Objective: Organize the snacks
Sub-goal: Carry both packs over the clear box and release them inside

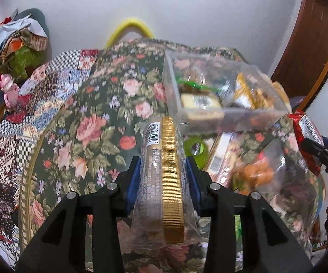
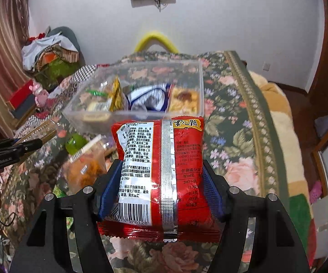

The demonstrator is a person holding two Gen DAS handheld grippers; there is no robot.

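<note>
My left gripper (image 1: 164, 173) is shut on a clear-wrapped packet (image 1: 164, 177) with a gold seam and a barcode, held above the floral cloth. My right gripper (image 2: 161, 168) is shut on a red snack packet (image 2: 161, 163) with a silver seam, its blue pads (image 2: 112, 182) pressing both sides. Just beyond both packets stands a clear plastic box (image 1: 232, 119) (image 2: 154, 64) with several wrapped snacks inside. In the left wrist view the red packet (image 1: 304, 132) shows at the right edge. The left gripper (image 2: 31, 144) and its packet (image 2: 41, 132) appear at the left of the right wrist view.
Loose on the floral cloth (image 2: 227, 118) in front of the box lie an orange snack bag (image 2: 84, 168) (image 1: 254, 170) and a green item (image 2: 75, 144) (image 1: 195, 150). A yellow curved bar (image 2: 156, 38) rises behind the table. A heap of clothes (image 2: 50, 52) sits far left, and a blanket (image 2: 277, 104) on the right.
</note>
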